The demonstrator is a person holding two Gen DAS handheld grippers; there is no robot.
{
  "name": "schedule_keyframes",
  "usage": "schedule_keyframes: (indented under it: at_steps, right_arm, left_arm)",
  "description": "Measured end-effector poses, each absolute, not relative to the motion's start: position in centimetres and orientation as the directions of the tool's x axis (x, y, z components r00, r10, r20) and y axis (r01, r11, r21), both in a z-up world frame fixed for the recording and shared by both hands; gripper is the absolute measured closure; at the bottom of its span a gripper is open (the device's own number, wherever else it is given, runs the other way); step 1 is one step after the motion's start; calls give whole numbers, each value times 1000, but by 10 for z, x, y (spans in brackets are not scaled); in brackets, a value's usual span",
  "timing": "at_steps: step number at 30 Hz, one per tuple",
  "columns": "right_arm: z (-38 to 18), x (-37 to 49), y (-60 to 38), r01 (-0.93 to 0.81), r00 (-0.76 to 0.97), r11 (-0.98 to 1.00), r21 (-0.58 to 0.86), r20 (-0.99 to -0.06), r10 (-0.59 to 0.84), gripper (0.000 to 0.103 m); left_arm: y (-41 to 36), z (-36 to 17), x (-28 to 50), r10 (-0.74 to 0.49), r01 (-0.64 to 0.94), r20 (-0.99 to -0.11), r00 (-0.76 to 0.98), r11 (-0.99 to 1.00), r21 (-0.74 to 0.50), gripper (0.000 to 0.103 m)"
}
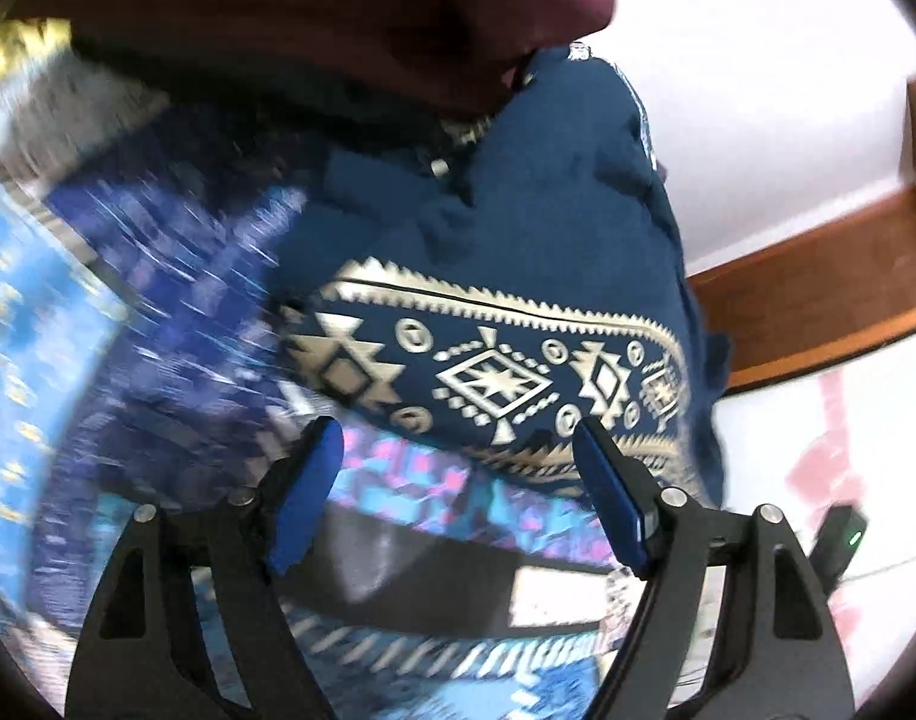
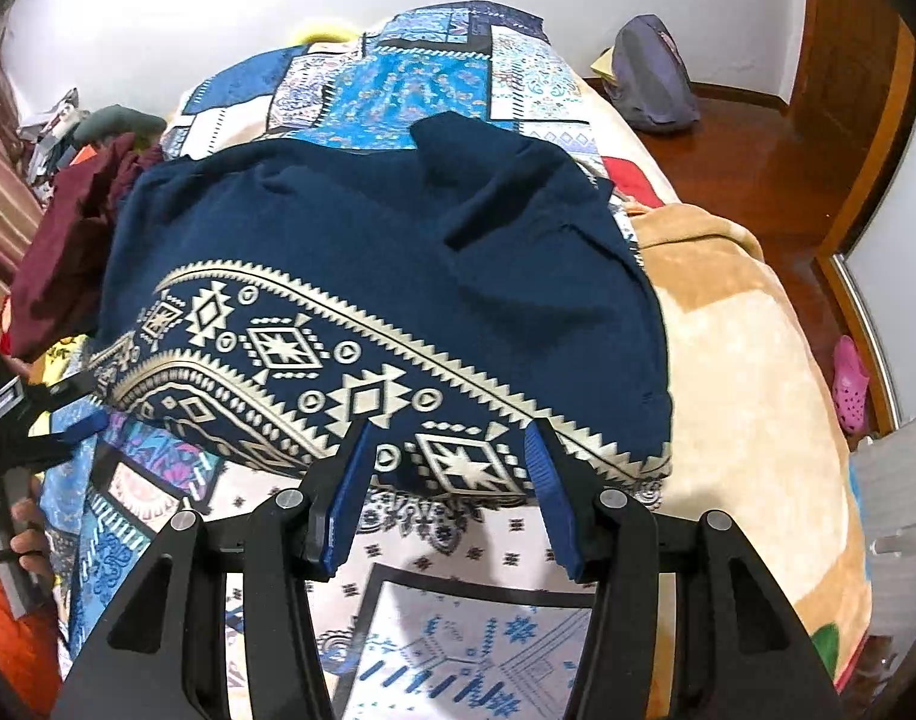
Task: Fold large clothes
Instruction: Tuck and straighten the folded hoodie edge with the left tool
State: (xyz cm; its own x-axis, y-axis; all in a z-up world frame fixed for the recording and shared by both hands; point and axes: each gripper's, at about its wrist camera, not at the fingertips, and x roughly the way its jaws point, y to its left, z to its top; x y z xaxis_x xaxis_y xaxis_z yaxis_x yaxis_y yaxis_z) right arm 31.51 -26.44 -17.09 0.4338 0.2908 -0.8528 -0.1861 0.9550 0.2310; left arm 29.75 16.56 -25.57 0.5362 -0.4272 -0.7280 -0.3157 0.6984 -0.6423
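Note:
A dark blue garment [image 2: 368, 228] with a cream geometric border [image 2: 290, 354] lies spread on the bed, rumpled at its far side. My right gripper [image 2: 451, 429] hangs open over the near hem, and the border shows between its blue pads [image 2: 350, 480] without being pinched. My left gripper [image 1: 458, 429] is open at the garment's other end [image 1: 518, 228], just short of the patterned border [image 1: 488, 378], with nothing between its fingers. In the right wrist view the left gripper's blue fingertip [image 2: 86, 426] shows at the left edge, beside the hem.
A patchwork blue bedspread [image 2: 410, 78] covers the bed, with a beige blanket [image 2: 734, 360] on its right side. A maroon garment [image 2: 62, 240] is heaped at the left. A grey bag [image 2: 650, 78] and a pink shoe [image 2: 848, 384] lie on the wooden floor [image 2: 746, 180].

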Motion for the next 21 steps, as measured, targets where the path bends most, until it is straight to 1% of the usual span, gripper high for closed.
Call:
schedule_keyframes:
  at_steps: [4,7,9,11,12,13,14,16,19,21]
  right_arm:
    - [-173,321,-257,-187,435,948,256,-844,314,55]
    - [-176,324,-252,-189,431,947,261,-844,319,55]
    - [-177,326,-248,-190,429,947,259,-845,318,55]
    - [-178,328,-243,-193,426,947,258,-847,317,55]
    - [-176,325,-241,-193,425,947,256,-848,316,55]
    - [-175,325,-239,-196,425,946,258,-847,319,55]
    - [-174,325,-237,-202,427,944,260,-844,324,55]
    - [-169,324,-233,-213,436,944,252,-840,322,55]
    - [-160,320,-229,-220,450,945,243,-834,319,55]
    - [-151,315,-229,-229,462,942,247,-824,328,55]
  left_arm:
    - [164,-261,321,-457,-308,-674,581,643,-701,25]
    - [166,-267,344,-475,-305,-650,593,615,-727,25]
    - [165,-268,356,-465,-309,-641,611,605,-734,25]
    - [160,-266,365,-422,-310,-650,633,631,-711,25]
    - [158,-265,362,-391,-318,-662,640,649,-691,34]
    - [155,-262,360,-338,-341,-690,640,679,-650,47]
    - [152,-260,359,-300,-359,-709,638,699,-619,54]
    - [154,-260,357,-276,-374,-717,640,703,-604,79]
    - [154,-248,348,-260,-369,-705,660,706,-605,90]
    - [150,-233,340,-270,-336,-690,671,719,-608,92]
